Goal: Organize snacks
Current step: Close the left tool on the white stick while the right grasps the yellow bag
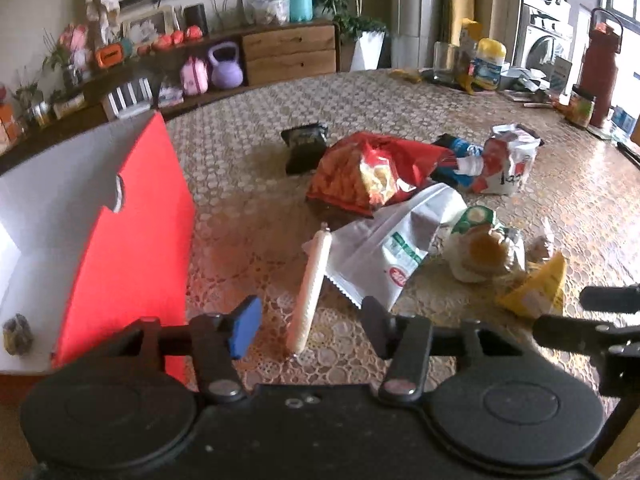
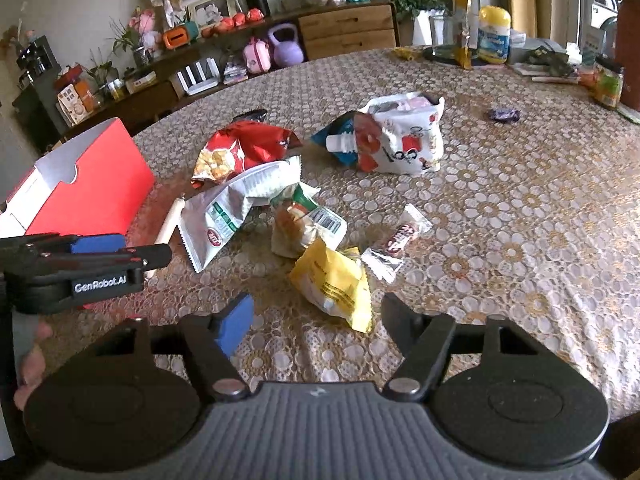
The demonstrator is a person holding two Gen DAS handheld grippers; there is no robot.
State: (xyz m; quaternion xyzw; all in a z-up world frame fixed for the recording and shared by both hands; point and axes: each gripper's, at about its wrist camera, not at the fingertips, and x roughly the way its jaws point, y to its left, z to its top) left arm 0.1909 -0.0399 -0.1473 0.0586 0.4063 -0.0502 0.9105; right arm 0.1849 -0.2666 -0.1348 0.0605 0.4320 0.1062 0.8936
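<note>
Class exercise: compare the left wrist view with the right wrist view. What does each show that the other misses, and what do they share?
Only the left wrist view shows the small dark lump inside the red box and most of the black packet. Only the right wrist view shows the purple candy, the red-and-white wrapped bar and a hand. Both show the sausage stick, yellow packet, red chip bag and silver-white bag.

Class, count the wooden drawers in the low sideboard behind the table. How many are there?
2. The upper wooden drawer sits directly above the lower wooden drawer, at the dark sideboard's right end. Others may be hidden.
</note>
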